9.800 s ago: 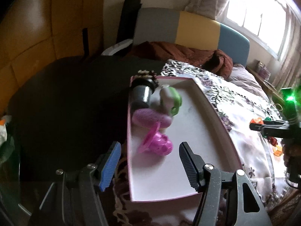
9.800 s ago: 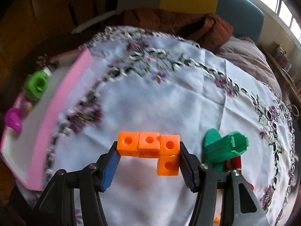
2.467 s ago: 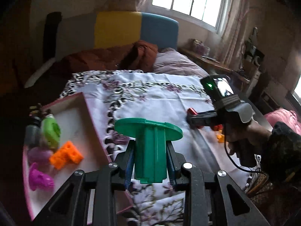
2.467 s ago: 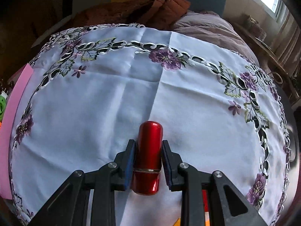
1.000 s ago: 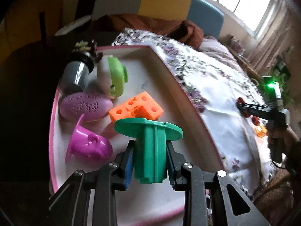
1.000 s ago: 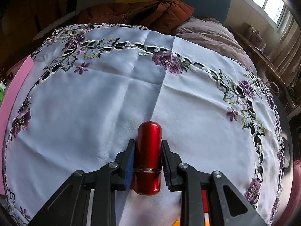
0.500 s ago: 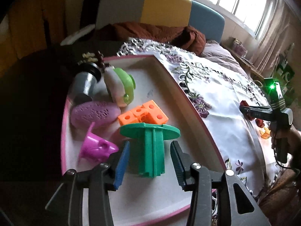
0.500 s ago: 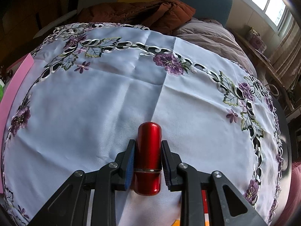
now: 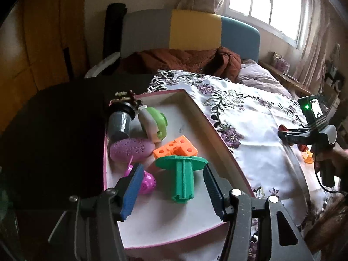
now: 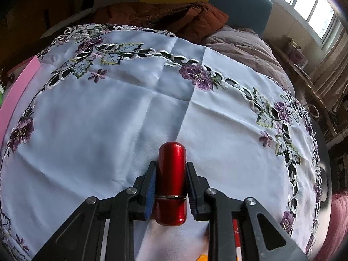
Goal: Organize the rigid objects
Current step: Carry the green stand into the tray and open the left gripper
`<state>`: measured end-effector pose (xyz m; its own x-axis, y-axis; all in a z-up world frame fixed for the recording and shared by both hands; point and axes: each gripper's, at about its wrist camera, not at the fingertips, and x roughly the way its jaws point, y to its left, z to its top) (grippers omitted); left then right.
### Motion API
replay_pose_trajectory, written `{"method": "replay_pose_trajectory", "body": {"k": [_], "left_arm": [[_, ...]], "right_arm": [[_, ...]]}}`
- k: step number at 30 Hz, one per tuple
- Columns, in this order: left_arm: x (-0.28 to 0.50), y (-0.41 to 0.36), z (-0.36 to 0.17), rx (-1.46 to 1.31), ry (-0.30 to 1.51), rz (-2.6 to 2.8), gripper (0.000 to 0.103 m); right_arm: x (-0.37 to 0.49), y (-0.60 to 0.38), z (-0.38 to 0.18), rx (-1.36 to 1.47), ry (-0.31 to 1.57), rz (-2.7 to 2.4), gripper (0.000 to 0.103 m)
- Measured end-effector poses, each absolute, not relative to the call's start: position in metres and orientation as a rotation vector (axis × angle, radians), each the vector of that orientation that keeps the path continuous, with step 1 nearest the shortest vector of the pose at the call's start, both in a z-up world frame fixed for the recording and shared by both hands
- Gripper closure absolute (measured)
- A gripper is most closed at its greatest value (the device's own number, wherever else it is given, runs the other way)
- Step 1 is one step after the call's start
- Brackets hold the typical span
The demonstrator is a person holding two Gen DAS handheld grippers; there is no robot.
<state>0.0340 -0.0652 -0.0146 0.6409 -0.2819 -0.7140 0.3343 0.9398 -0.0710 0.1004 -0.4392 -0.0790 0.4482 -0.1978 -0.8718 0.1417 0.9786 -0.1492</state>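
Released since a second ago, green spool (image 9: 182, 175) stands between opening left tongs (image 9: 171, 190); right tongs (image 10: 170, 187) clamp red tube (image 10: 171, 182).

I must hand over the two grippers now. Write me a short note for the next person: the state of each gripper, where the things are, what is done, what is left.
Left gripper: jaws opening, pads clear of the green flanged piece, which stands in the pink-rimmed tray.
Right gripper: shut on the red cylinder, above the embroidered tablecloth.
Done: in the tray with the green piece are the orange blocks, the magenta toy, a purple oval, a green-and-white item and a grey cup.
Left: bring the red cylinder to the tray; a few small pieces lie on the cloth near the right gripper.
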Motion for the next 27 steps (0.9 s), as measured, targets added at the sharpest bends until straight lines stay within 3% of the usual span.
{"method": "replay_pose_trajectory", "body": {"k": [27], "left_arm": [[0.030, -0.035, -0.018, 0.023, 0.807, -0.268, 0.043]], "right_arm": [[0.099, -0.456, -0.070, 0.110, 1.071, -0.214, 0.078]]}}
